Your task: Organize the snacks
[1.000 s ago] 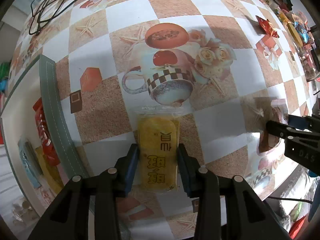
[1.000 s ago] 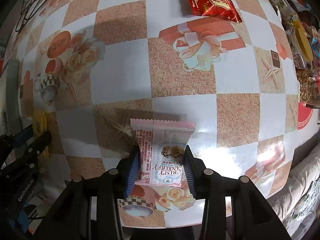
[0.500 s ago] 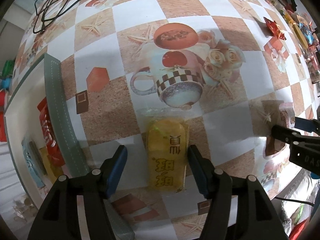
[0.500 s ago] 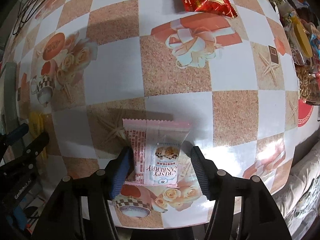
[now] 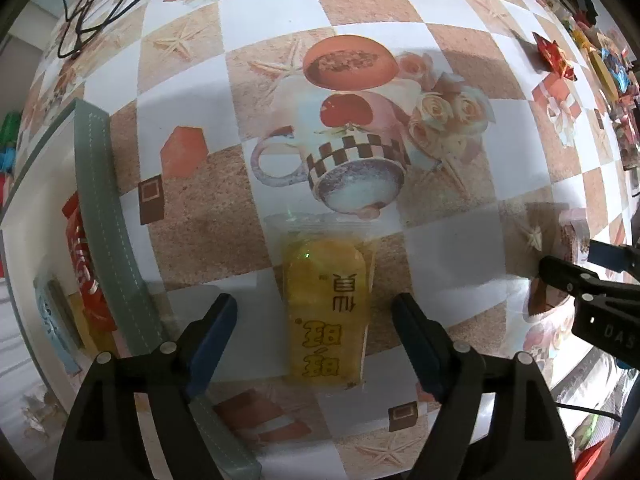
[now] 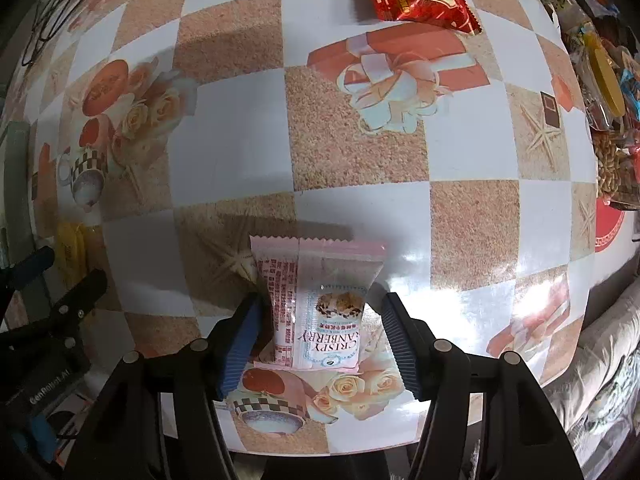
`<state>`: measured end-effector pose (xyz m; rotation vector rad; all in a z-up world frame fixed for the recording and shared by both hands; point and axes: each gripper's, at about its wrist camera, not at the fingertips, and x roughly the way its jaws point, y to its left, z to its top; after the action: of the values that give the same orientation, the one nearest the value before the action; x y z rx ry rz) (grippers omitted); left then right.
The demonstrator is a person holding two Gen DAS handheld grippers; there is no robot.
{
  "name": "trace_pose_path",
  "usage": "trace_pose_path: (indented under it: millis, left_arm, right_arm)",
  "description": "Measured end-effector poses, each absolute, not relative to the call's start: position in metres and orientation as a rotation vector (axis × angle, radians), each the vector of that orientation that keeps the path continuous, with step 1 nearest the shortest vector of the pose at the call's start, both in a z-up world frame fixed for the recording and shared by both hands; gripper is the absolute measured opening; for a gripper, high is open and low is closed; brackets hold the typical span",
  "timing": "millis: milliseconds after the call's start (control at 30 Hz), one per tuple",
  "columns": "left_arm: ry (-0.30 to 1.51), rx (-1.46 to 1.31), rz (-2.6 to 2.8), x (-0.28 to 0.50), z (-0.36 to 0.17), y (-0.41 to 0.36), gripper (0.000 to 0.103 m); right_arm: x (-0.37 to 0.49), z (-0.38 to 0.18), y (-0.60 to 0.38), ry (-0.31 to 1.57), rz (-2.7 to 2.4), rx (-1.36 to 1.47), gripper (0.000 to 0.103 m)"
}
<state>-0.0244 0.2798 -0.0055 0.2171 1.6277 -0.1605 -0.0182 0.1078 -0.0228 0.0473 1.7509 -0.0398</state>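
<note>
While both point down at the table [image 5: 280, 28], the left gripper [image 5: 314, 330], jaws just widened, straddles a yellow packet [image 5: 326, 312]; the right gripper [image 6: 320, 336] stands open around a pink packet [image 6: 316, 304].

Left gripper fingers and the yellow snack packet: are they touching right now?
Apart. The left wrist view shows tablecloth between both blue pads and the yellow snack packet; the left gripper has just been opening.
</note>
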Motion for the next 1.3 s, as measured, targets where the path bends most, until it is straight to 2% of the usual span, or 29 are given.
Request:
trace_pose_path:
  millis: [100, 133, 200, 267, 333, 867, 1167, 1300]
  left_arm:
    - [1.635, 0.236, -0.161, -0.023, -0.007, 0.271, 0.083]
    - [1.638, 0.235, -0.163, -0.023, -0.007, 0.269, 0.079]
    - [1.644, 0.219, -0.172, -0.025, -0.006, 0.265, 0.07]
    - [1.635, 0.216, -0.183, -0.028, -0.003, 0.261, 0.049]
    - [1.628, 0.213, -0.202, -0.031, -0.002, 0.257, 0.039]
    - [1.55, 0.123, -0.202, -0.055, 0.04, 0.261, 0.039]
    - [1.466, 0.049, -0.112, -0.059, 0.07, 0.3, 0.039]
    - [1.444, 0.011, -0.053, -0.058, 0.081, 0.345, 0.039]
  right_arm:
    - [-0.018, -0.024, 0.11, 1.762, -0.028, 0.045, 0.061]
    - [-0.017, -0.026, 0.111, 1.763, -0.026, 0.043, 0.059]
    - [-0.018, -0.025, 0.113, 1.759, -0.025, 0.038, 0.043]
    - [-0.019, -0.022, 0.115, 1.758, -0.013, 0.054, 0.04]
    - [-0.02, -0.022, 0.115, 1.762, -0.003, 0.076, 0.039]
    - [-0.011, 0.015, 0.139, 1.698, 0.104, 0.12, 0.039]
    - [0.007, 0.035, 0.192, 1.659, 0.203, 0.049, 0.039]
    - [0.009, 0.043, 0.226, 1.647, 0.259, 0.001, 0.039]
